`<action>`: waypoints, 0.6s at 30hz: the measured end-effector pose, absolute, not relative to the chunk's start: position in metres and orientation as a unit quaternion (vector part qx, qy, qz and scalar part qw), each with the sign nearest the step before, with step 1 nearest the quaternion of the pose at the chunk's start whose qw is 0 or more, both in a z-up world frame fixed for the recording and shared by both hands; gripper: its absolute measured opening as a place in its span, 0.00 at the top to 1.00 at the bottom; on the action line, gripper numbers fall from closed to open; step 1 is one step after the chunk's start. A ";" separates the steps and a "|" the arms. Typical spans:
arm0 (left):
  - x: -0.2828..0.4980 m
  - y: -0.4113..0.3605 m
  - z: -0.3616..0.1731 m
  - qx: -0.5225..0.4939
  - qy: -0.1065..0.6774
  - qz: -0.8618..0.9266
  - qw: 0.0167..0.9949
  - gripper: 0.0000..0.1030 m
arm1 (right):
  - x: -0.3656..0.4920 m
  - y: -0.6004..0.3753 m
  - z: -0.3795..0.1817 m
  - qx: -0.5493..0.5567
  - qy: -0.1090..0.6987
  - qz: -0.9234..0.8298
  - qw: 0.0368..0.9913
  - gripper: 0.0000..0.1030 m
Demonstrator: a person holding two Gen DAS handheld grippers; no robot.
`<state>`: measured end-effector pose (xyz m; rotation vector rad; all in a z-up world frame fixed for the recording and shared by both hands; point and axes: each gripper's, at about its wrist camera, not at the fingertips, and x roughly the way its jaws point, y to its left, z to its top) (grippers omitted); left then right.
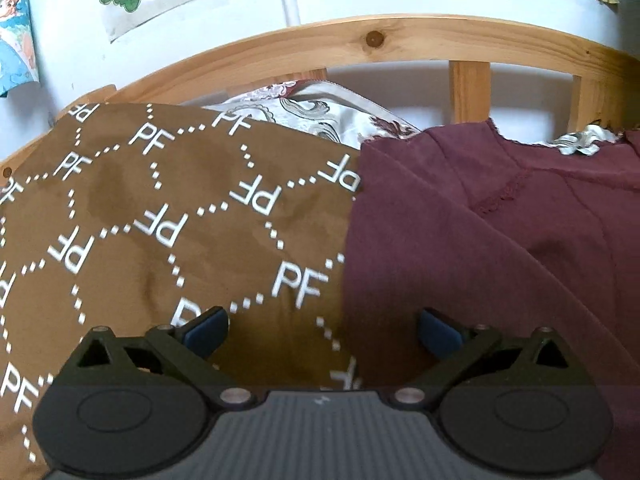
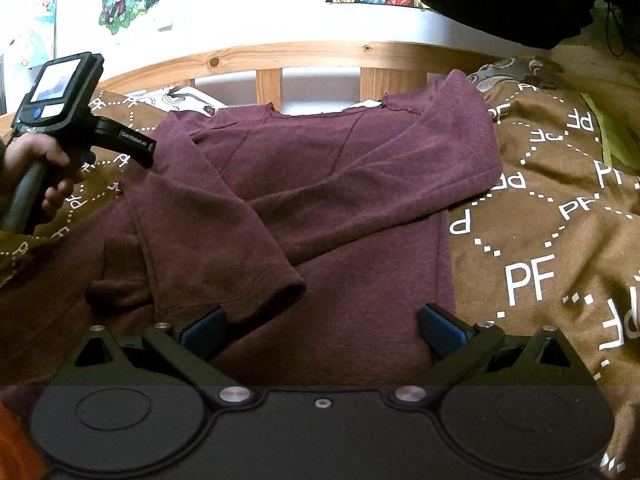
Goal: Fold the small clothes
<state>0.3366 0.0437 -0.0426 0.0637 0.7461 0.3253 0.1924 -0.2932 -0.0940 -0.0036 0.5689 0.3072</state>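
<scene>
I have a brown bedcover (image 2: 560,208) printed with white PF letters spread across the whole bed, with a pine headboard rail (image 2: 320,54) along the far side and posters on the white wall behind it; on the cover lies the maroon long-sleeved top (image 2: 340,184), collar towards the far rail and hem towards me, sitting in the middle of the right wrist view and filling the right half of the left wrist view. I judge the fold as begun and not finished; both sleeves already lie crossed over the chest, the one from the right reaching across to the left, the one from the left draped down with its cuff (image 2: 276,284) near me; the body is still at full length, so the hem-to-collar fold remains, and the left edge of the body looks rumpled. My right gripper (image 2: 320,330) hovers over the near part of the shirt, jaws spread wide and empty, its left blue pad just at the cuff; my left gripper (image 1: 322,332) is likewise wide open and holds nothing, straddling the shirt's left edge, one pad over the cover, the other over maroon cloth. Only the right view shows the whole garment, plus the hand (image 2: 36,164) gripping the left tool's handle at far left; only the left view shows a patterned pillow (image 1: 320,114) tucked against the rail.
</scene>
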 end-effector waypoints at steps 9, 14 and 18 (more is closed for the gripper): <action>0.276 0.029 -0.040 0.031 0.393 0.124 0.910 0.01 | 0.178 -0.288 -0.080 -0.047 0.262 0.144 0.953 0.00; 0.225 0.020 -0.031 0.019 0.383 0.095 0.919 0.01 | 0.168 -0.287 -0.069 -0.097 0.263 0.153 0.948 0.01; 0.188 0.010 -0.021 0.023 0.372 0.056 0.926 0.01 | 0.154 -0.297 -0.057 -0.125 0.268 0.176 0.939 0.01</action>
